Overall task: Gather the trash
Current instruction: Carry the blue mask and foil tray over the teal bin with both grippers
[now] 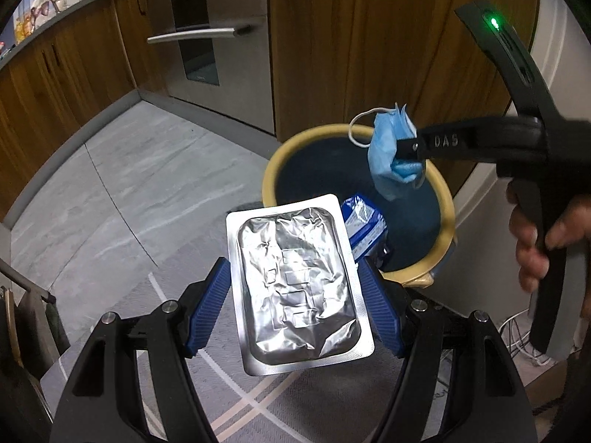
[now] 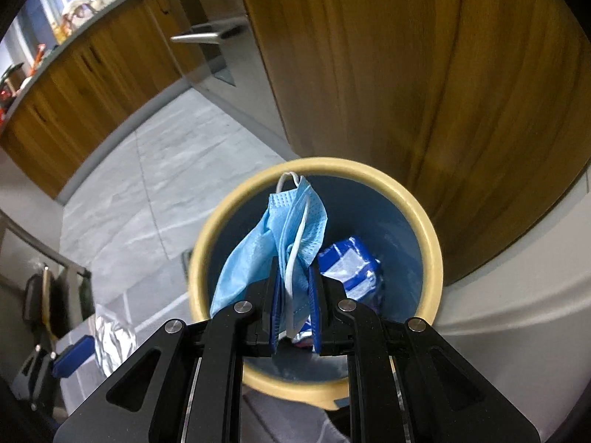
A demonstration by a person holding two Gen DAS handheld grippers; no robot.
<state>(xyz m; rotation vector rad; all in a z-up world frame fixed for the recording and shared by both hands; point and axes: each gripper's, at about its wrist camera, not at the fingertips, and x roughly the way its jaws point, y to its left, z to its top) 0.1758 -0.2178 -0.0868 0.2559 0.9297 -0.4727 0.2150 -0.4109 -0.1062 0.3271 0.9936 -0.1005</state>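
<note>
A grey marbled floor [image 1: 140,170] runs past wooden cabinets [image 1: 369,44] and a steel oven front [image 1: 221,55]; the counter [image 1: 55,22] at far left is blurred and its clutter unreadable. On the floor stands a round bin [image 2: 430,243] with a cream rim and blue inside, partly hidden by both tools. A blue-and-white packet [image 2: 351,265] lies within, half covered. The left claw [image 1: 295,310] grips a crinkled silver foil pack [image 1: 295,288] by its flat edges, beside the bin's rim. The right claw [image 2: 295,313], nearly closed, pinches a soft blue face mask [image 2: 280,236] above the bin's opening.
</note>
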